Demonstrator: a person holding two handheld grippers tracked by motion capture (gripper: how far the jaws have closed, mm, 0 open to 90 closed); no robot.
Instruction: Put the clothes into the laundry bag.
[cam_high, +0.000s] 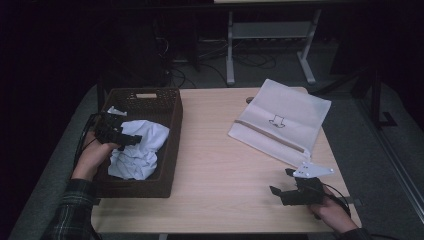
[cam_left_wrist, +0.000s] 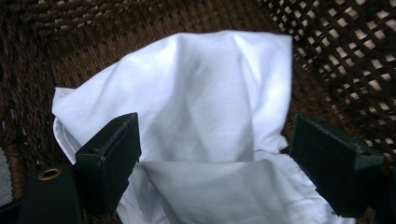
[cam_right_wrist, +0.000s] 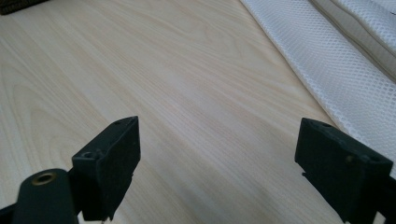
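Note:
A crumpled white cloth (cam_high: 139, 150) lies inside a dark brown wicker basket (cam_high: 172, 145) at the table's left. My left gripper (cam_high: 131, 138) hovers over the basket, open, its jaws wide apart on either side of the white cloth (cam_left_wrist: 205, 121) without closing on it. A white mesh laundry bag (cam_high: 282, 120) lies flat at the table's far right. My right gripper (cam_high: 281, 182) is open near the front right edge, low over bare wood, with the mesh bag (cam_right_wrist: 336, 60) just to its right.
The light wooden table (cam_high: 220, 165) has free room between basket and bag. The basket wall (cam_left_wrist: 345, 51) rises close around the left gripper. Beyond the table stands a grey desk frame (cam_high: 270, 35) on a dark floor.

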